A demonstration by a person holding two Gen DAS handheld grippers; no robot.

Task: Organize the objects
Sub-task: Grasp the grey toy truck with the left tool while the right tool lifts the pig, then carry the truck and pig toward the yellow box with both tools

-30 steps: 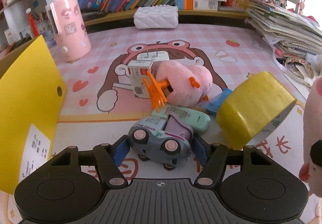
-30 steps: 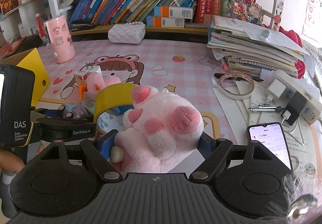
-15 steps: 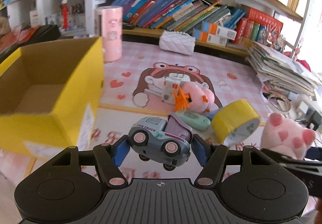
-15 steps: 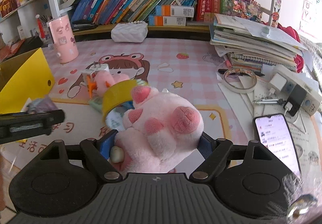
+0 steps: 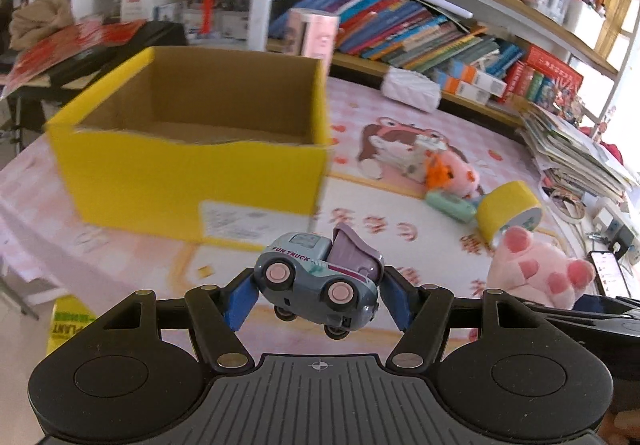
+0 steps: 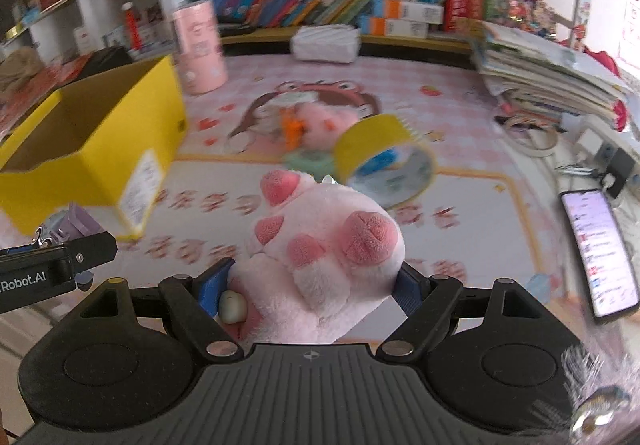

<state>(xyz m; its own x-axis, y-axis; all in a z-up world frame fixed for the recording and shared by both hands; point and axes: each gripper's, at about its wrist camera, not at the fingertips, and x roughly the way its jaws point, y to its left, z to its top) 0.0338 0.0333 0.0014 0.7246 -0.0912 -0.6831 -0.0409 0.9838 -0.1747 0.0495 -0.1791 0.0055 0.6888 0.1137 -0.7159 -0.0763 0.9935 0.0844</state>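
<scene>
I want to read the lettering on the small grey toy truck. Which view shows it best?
The left wrist view: the small grey toy truck sits sharp and central in the left gripper. The right wrist view shows only its purple bed at the edge.

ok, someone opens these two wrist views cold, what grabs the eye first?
The open yellow cardboard box, upper left in the left wrist view, dominates. In front of it the left tongs pinch a grey toy truck clear of the mat. In the right wrist view the right tongs clamp a pink plush paw, with a yellow tape roll on the mat just behind it.
</scene>
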